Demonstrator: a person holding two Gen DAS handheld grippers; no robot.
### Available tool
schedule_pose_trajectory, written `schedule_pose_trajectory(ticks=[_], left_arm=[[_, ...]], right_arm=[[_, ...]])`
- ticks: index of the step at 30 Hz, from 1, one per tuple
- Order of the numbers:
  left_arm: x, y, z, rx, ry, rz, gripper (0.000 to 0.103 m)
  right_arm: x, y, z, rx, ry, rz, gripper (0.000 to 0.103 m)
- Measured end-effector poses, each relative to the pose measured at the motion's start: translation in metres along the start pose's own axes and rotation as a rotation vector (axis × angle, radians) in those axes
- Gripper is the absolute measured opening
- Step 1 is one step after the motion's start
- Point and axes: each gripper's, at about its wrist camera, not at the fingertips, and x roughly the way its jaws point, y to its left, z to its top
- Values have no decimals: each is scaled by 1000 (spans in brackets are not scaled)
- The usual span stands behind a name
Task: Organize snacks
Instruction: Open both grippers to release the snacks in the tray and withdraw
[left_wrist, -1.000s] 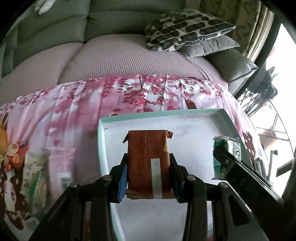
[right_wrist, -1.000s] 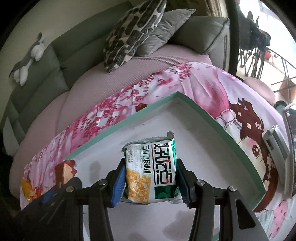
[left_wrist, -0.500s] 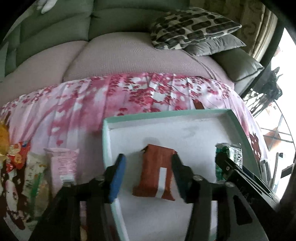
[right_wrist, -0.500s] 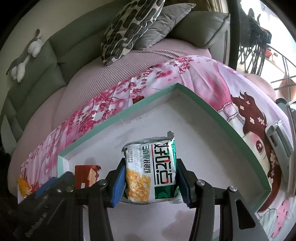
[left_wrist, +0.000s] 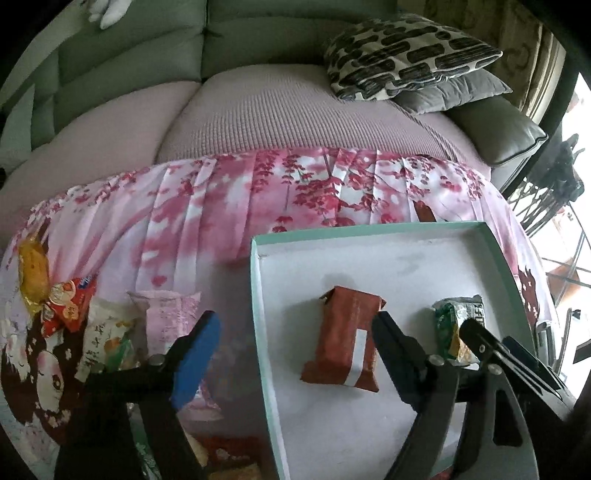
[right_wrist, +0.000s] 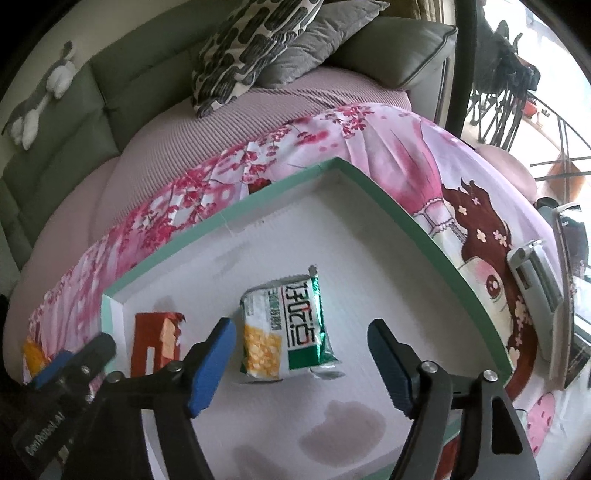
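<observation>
Because both snacks lie flat in the shallow white box with the mint-green rim (right_wrist: 424, 236), the left gripper (left_wrist: 295, 354) and right gripper (right_wrist: 301, 363) stand with fingers wide apart, holding nothing. The brown-red foil bar (left_wrist: 347, 343) and the green-and-white corn snack packet (right_wrist: 288, 332) rest side by side without touching, probably to keep a tidy row. More loose packets (left_wrist: 107, 332) wait on the pink flowered cloth (left_wrist: 221, 206) beside the box.

My left gripper (left_wrist: 291, 347) has black plastic arms with round silver screws at the joints, and each finger carries a flat blue pad (left_wrist: 197, 356) on its inner side. My right gripper (right_wrist: 301, 363) is built the same way: black angular arms, silver screw heads, and blue ribbed pads (right_wrist: 212, 363). In the right wrist view I see the body of the other gripper at the lower left, black, with white letters printed on it, which I cannot read fully.
</observation>
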Motion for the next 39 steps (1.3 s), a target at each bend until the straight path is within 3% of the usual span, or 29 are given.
schedule_pose_trajectory(ticks=[3, 5, 9, 21, 30, 39], left_arm=[[-2, 0, 0, 19, -15, 26, 85], [-3, 1, -1, 23, -21, 41, 87], [-3, 4, -2, 13, -30, 58, 96], [-20, 19, -10, -15, -95, 53, 96], [-39, 31, -16, -17, -150, 58, 97], [-49, 54, -30, -62, -155, 59, 97]], right_arm=[[-4, -1, -1, -11, 9, -25, 99], [-7, -1, -1, -18, 5, -27, 102], [-12, -2, -2, -32, 6, -26, 103], [-23, -3, -4, -37, -20, -16, 103], [-38, 1, -7, -38, -87, 49, 103], [-51, 18, -12, -105, -130, 74, 103]])
